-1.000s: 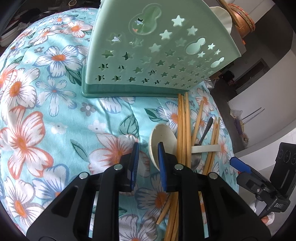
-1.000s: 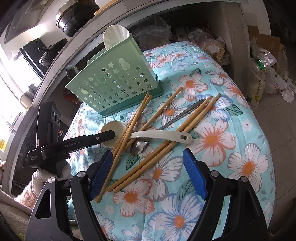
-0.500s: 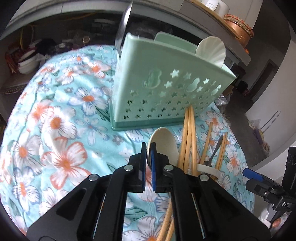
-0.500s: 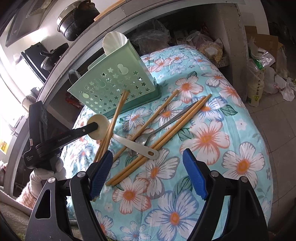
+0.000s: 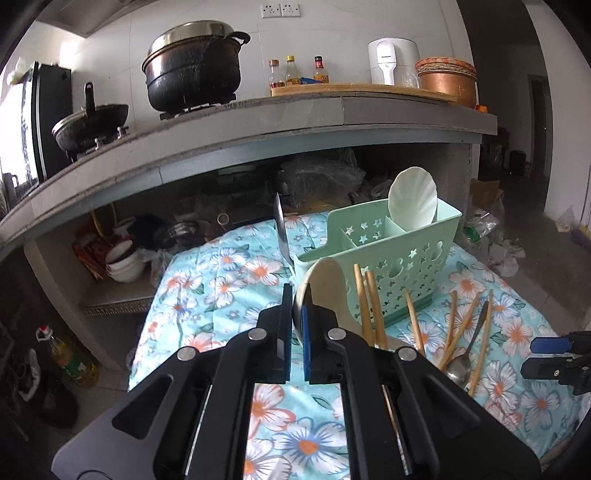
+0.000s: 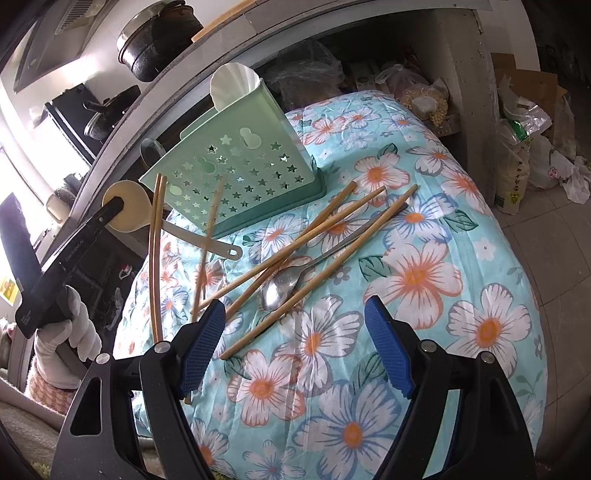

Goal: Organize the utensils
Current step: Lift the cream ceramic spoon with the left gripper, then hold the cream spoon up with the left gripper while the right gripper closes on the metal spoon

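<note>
Pretty lived-in kitchen: a grey concrete counter (image 5: 258, 122) runs across the upper half of the frame, with a big black pot (image 5: 192, 66) and a white kettle (image 5: 393, 61) on it. White wall (image 5: 332, 33) behind, bright window light at far left, tiled floor (image 6: 554, 236) at right.

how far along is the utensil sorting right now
Early. Done: one white shell-shaped scoop stands in the green caddy, and a knife blade rises at its far end. In hand: the left gripper is shut on the cream spoon, lifted clear of the quilt. Left: the wooden chopsticks and metal spoon lie loose; the right gripper is open, holding nothing.
</note>
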### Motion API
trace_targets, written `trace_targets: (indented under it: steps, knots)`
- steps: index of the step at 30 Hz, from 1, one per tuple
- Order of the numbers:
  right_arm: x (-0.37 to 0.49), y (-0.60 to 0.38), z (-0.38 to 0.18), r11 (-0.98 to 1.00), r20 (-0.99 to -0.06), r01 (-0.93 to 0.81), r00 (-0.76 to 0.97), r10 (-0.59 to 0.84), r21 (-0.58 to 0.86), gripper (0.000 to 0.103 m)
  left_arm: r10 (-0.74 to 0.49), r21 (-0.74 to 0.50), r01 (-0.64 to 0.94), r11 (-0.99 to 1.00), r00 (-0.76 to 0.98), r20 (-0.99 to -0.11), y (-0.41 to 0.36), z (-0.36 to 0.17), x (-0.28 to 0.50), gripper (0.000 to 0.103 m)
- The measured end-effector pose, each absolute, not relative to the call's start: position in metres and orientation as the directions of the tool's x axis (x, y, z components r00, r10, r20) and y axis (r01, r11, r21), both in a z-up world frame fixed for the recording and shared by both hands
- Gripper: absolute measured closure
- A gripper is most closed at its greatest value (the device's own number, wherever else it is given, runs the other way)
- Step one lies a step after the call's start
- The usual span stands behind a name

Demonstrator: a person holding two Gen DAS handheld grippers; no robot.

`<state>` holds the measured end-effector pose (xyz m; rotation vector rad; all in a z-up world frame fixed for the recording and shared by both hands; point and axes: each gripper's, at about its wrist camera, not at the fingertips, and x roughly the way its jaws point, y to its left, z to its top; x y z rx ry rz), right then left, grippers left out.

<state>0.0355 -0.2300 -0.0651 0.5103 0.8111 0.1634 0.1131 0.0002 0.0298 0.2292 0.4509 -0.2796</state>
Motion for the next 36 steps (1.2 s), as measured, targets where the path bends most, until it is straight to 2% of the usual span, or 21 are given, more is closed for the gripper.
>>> trace_targets:
  steps: [4, 10, 15, 23, 30, 36]
  knots:
    - [0.035, -0.230, -0.065, 0.867, -0.650, 0.052, 0.685, 0.330, 0.495, 0.027, -0.183, 0.208, 0.289, 0.934, 0.890, -0.419, 0.003, 0.038, 0.108, 0.099]
    - [0.034, -0.230, -0.063, 0.874, -0.647, 0.048, 0.692, 0.320, 0.484, 0.027, -0.165, 0.202, 0.258, 0.945, 0.908, -0.385, 0.013, 0.050, 0.105, 0.099]
    - [0.039, -0.226, -0.058, 0.897, -0.652, 0.035, 0.700, 0.293, 0.441, 0.036, -0.184, 0.159, 0.267, 0.950, 0.895, -0.407, 0.017, 0.048, 0.107, 0.099]
    - [0.066, -0.202, -0.053, 0.959, -0.677, -0.015, 0.705, 0.210, 0.283, 0.050, -0.204, 0.111, 0.280, 0.954, 0.870, -0.448, 0.020, 0.036, 0.115, 0.099]
    - [0.087, -0.198, -0.065, 0.983, -0.717, 0.026, 0.688, 0.114, 0.182, 0.056, -0.208, 0.089, 0.280, 0.956, 0.861, -0.464, 0.023, 0.030, 0.120, 0.099]
    - [0.091, -0.191, -0.082, 0.998, -0.780, 0.024, 0.625, 0.031, 0.059, 0.056, -0.211, 0.077, 0.279, 0.957, 0.856, -0.472, 0.026, 0.026, 0.126, 0.099]
